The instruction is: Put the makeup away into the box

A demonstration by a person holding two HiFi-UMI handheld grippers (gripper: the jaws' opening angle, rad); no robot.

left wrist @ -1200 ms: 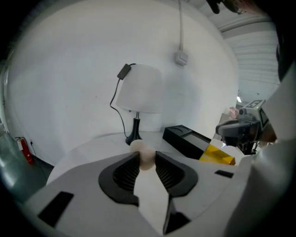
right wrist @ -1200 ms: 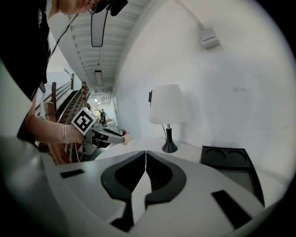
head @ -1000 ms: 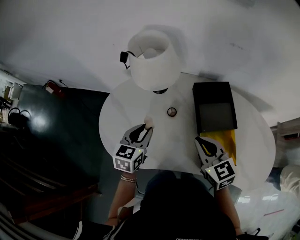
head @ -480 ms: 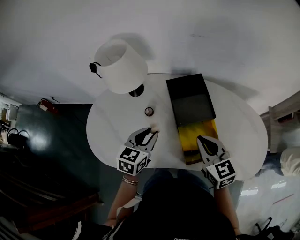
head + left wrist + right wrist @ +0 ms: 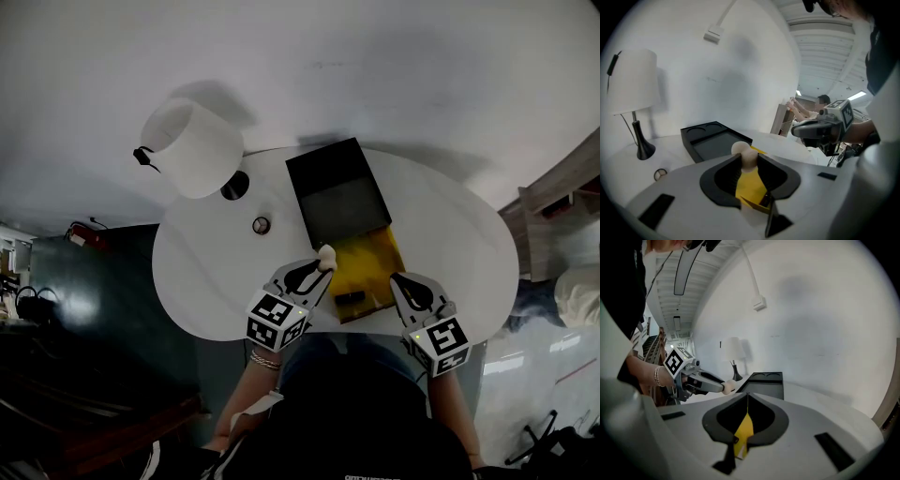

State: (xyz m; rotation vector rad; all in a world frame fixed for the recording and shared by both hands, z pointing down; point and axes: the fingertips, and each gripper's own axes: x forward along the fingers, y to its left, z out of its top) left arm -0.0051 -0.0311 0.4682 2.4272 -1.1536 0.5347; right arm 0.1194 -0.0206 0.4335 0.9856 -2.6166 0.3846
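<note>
My left gripper (image 5: 317,270) is shut on a beige makeup sponge (image 5: 326,254), whose rounded end sticks out past the jaws at the left edge of the yellow drawer (image 5: 373,267). In the left gripper view the sponge (image 5: 743,153) sits pinched between the black pads above the yellow drawer (image 5: 751,185). The black box (image 5: 336,190) lies behind the drawer. My right gripper (image 5: 408,284) is shut with nothing in it, at the drawer's right edge. The right gripper view shows the shut jaws of my right gripper (image 5: 747,397) and, beyond them, the left gripper (image 5: 701,383) with the sponge (image 5: 727,386).
A white lamp (image 5: 192,148) stands at the back left of the round white table (image 5: 206,281). A small round compact (image 5: 261,225) lies between the lamp and the box. A small dark item (image 5: 352,298) lies in the drawer's near end.
Both grippers have moved right across the table. The left one carried the sponge from the table's middle to the yellow drawer's left edge; the right one now sits at its right edge.
</note>
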